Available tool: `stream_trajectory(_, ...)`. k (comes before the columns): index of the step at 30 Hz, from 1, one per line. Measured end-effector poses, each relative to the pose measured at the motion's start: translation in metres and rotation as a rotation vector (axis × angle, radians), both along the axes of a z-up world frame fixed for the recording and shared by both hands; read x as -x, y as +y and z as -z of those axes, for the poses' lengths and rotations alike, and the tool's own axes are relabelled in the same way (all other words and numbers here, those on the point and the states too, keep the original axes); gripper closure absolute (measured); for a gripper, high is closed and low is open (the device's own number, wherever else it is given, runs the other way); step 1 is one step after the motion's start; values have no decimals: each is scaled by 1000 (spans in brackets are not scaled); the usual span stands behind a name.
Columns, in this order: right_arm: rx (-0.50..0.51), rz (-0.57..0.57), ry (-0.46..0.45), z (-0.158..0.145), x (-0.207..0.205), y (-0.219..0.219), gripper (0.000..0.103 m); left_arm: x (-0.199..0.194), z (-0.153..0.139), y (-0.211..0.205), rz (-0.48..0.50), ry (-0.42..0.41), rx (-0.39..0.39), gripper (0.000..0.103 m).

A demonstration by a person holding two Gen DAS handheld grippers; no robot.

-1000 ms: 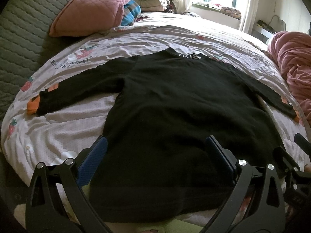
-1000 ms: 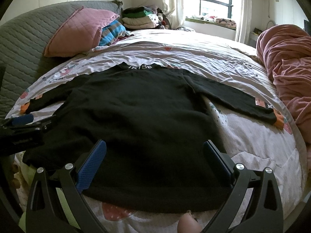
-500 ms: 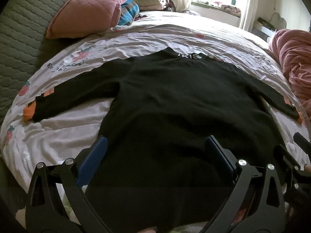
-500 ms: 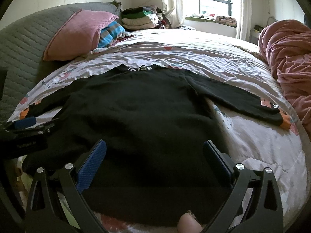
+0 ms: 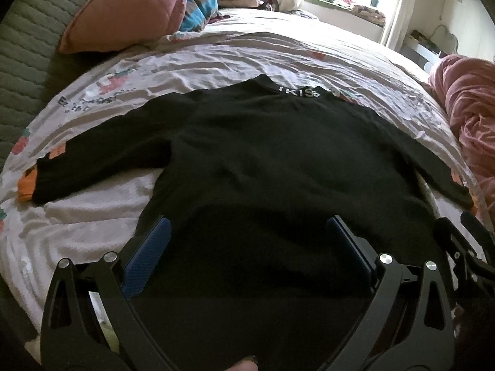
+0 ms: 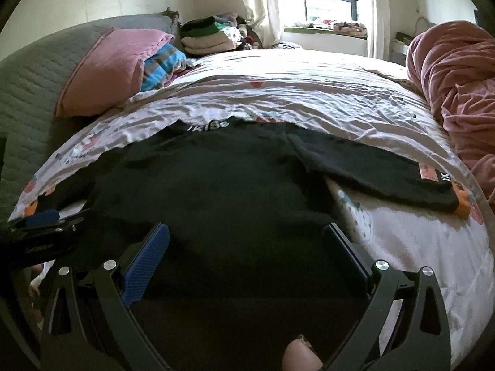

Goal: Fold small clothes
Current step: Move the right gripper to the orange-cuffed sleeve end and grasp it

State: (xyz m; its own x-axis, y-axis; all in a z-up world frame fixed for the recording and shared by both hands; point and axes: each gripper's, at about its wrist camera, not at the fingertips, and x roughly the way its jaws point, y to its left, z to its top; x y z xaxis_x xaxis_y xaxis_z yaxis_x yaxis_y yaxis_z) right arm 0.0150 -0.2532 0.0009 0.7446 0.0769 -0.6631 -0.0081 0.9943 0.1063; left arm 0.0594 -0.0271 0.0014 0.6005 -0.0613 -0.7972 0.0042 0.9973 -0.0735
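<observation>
A black long-sleeved top (image 5: 263, 167) (image 6: 216, 191) lies flat on the bed, collar with white letters at the far end, both sleeves spread out. Orange cuffs show at the left sleeve end (image 5: 26, 187) and the right sleeve end (image 6: 461, 204). My left gripper (image 5: 247, 241) hangs open low over the hem's left part, blue pads wide apart. My right gripper (image 6: 247, 241) is open too, over the hem's right part. Each gripper shows at the edge of the other view: the right one (image 5: 464, 247), the left one (image 6: 43, 225). The hem itself is hidden below the jaws.
A pink pillow (image 5: 130, 9) and a striped blue cloth (image 6: 161, 65) rest by the grey quilted headboard (image 5: 21, 46). Folded clothes (image 6: 207, 35) are stacked at the far corner. A pink blanket heap (image 6: 454, 92) fills the bed's right side. A fingertip (image 6: 300, 355) shows at the bottom.
Both grippers have moved lower and closer to the top's hem, so the garment fills more of each view. Both stay open. The top has not moved.
</observation>
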Motion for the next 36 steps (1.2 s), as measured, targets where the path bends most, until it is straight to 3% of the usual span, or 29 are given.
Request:
stream_trajectory(13, -14, 111, -16, -7, -36, -40, 4, -37, -6, 0, -8, 22, 36, 9)
stream_trajectory(20, -34, 189, 18, -1, -49, -73, 4, -63, -13, -13, 5, 7, 6, 9)
stream_trajectory(28, -59, 353, 62, 11, -59, -128, 4, -91, -10, -18, 25, 30, 20, 9)
stream_trajectory(32, -88, 435, 86, 18, -62, -160, 4, -102, -8, -18, 26, 29, 24, 9)
stream_trajectory(36, -182, 500, 122, 28, -63, -193, 4, -118, -2, -21, 23, 35, 11, 9)
